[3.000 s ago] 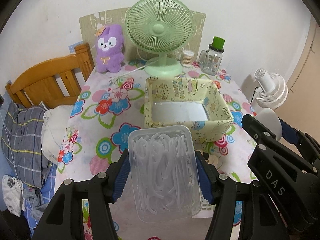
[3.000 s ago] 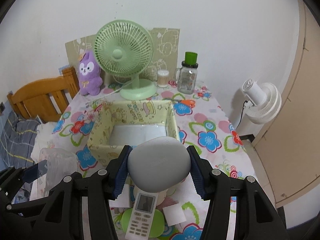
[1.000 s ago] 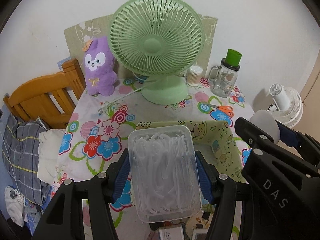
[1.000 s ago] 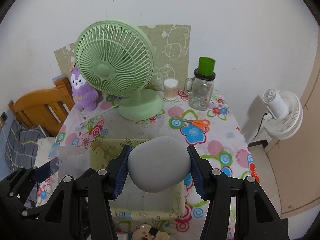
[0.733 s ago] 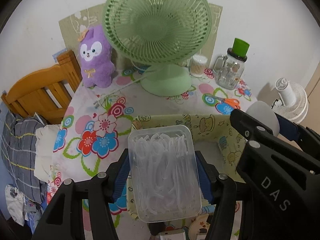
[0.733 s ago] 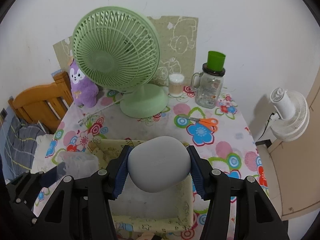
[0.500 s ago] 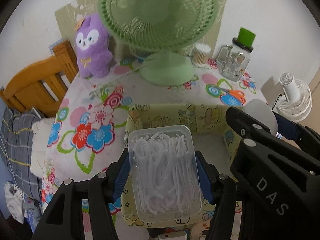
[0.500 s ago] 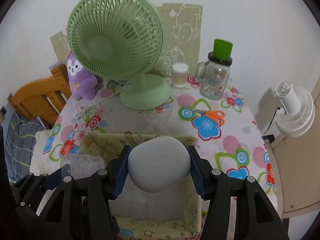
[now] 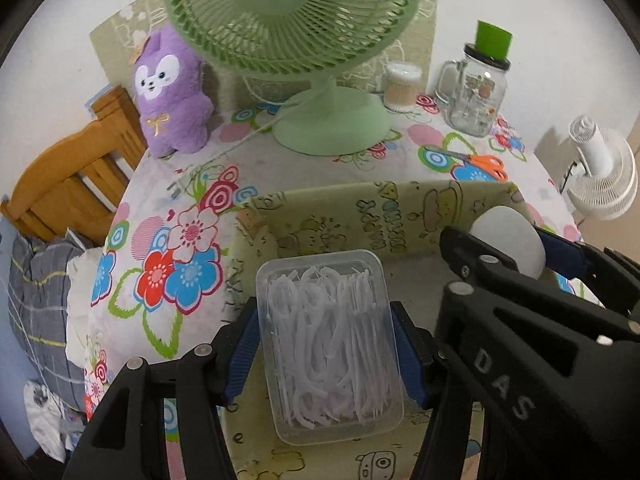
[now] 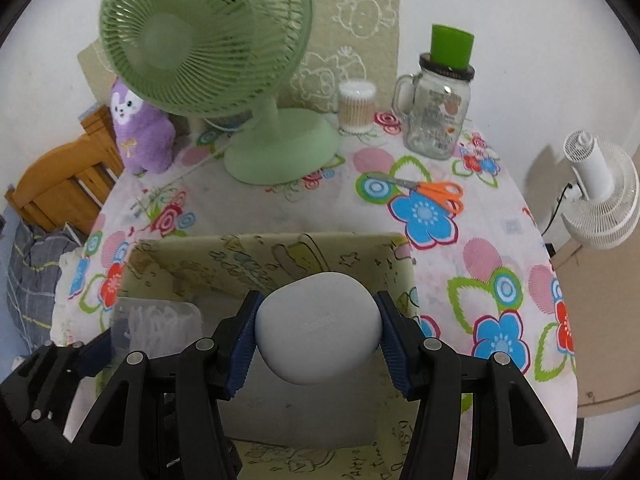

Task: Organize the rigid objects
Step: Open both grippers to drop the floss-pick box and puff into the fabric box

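My left gripper is shut on a clear plastic box of white floss picks and holds it over the left part of the yellow cartoon-print storage box. My right gripper is shut on a smooth grey-white oval case and holds it over the right part of the same storage box. The right gripper with its case shows at the right of the left wrist view. The floss box shows at the lower left of the right wrist view.
On the floral tablecloth behind the box stand a green desk fan, a purple plush toy, a cotton-swab tub and a glass jar with green lid. Orange scissors lie at the right. A wooden chair stands at the left, a white fan at the right.
Both grippers have moved forward and tilted down, from in front of the storage box to over its inside. Both still hold their objects.
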### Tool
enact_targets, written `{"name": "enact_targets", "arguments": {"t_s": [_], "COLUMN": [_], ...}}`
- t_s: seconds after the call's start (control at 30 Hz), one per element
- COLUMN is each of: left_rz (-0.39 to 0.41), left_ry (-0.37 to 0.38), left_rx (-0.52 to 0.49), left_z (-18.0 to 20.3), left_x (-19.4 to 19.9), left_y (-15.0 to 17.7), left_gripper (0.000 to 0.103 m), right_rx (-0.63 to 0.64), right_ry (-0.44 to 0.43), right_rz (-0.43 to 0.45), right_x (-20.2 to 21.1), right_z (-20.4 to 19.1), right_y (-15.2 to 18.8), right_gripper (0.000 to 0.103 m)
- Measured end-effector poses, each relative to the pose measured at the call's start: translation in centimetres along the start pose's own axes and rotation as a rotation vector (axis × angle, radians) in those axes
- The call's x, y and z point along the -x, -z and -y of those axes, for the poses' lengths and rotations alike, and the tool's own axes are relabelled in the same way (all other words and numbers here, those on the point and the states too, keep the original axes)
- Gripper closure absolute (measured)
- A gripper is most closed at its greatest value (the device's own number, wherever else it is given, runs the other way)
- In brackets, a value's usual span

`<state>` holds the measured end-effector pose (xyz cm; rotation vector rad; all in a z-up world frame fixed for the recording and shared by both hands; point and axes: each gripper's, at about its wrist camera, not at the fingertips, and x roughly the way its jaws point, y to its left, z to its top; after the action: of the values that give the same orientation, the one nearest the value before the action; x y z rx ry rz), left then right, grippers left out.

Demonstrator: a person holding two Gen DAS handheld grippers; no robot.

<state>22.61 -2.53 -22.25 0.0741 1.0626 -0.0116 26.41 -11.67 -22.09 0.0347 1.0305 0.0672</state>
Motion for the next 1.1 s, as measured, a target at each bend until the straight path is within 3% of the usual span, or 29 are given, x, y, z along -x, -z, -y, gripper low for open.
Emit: {"name": "enact_targets", "arguments": {"t_s": [0.2,0.33,0.47,0.53,0.67,1.1], "left_rz": [-0.047,-0.041,-0.027,-0.017,0.008,0.071], "left_ry": [0.033,0.038,0.036,0.029,0.019,0.034], "left_rx": [0.019,0.006,0.008,0.012,0.001,-0.024], "left_z": [0.0,0.3,0.4,0.4,0.4,0.5], "left_x": [-0.9,-0.5,0.2,0.8,2.1,6.6], "left_y": [0.5,0.4,0.5,0.5,0.6,2.0], "left_gripper": [0.037,0.029,0.025,0.019,0.017,0.009], "right_rx": [0.017,0.025,0.019,0.02,0.017,-0.001], "right_ry": [0.006,0.01,-0.01,-0.009,0.005,0.017], "right_rz": [0.017,0.021,0.022,0.024,0.05,0.108], "right_x": [-0.2,-0.1,0.6,1.2,2.7,7.8], "right_z": [0.0,-0.1,0.0,-0.1,-0.4,-0.3], "right_y": [0.2,0.3,0.5,0.8,1.1,2.4], "right_gripper": [0.044,0.042,0.026,0.024,0.017,0.01]}}
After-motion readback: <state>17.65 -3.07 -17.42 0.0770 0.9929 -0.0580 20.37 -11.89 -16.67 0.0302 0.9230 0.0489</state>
